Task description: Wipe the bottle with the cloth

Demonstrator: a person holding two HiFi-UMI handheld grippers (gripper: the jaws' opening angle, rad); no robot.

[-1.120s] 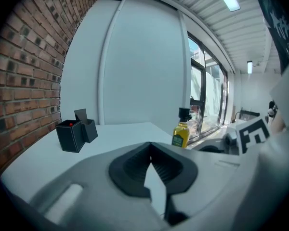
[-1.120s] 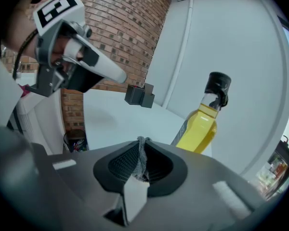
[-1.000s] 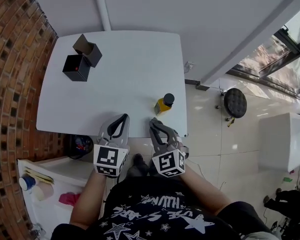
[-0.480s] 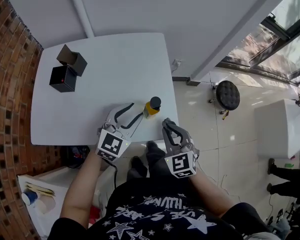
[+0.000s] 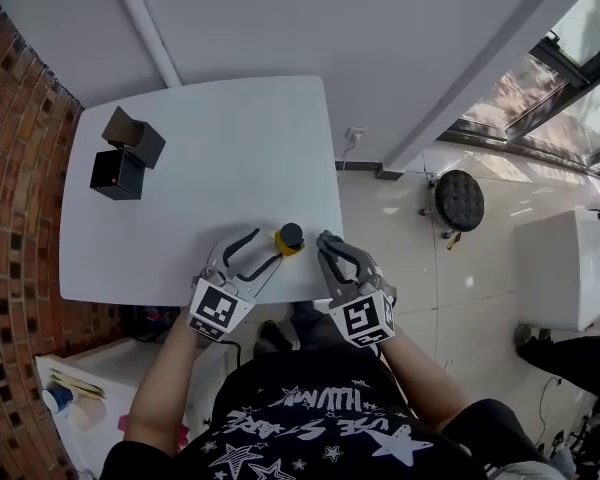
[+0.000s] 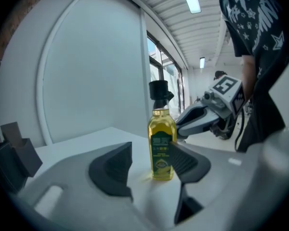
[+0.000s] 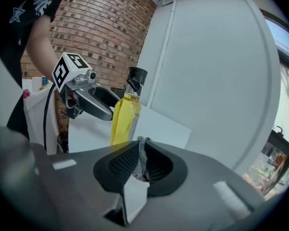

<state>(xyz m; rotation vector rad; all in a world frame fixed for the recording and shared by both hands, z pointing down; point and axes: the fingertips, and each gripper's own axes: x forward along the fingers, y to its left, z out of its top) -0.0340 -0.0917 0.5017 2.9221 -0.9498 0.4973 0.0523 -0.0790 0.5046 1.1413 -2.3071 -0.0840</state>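
Both grippers have closed in on the bottle (image 5: 288, 238) since a second ago, when they hung at the near edge of the white table (image 5: 200, 148). Now the left gripper (image 5: 266, 246) reaches over that edge. Its jaws have just been opening and stand wide, with the bottle upright at their tips, next to the pad nearer the right gripper (image 5: 326, 242); neither pad presses on it. On the bottle's other side, just beside it, the right gripper has its jaws narrow, clamped on a small grey cloth (image 7: 142, 159). Yellow liquid fills the bottle under its black cap. Two black boxes (image 5: 125, 156) stand well apart from it, near the table's far left corner.
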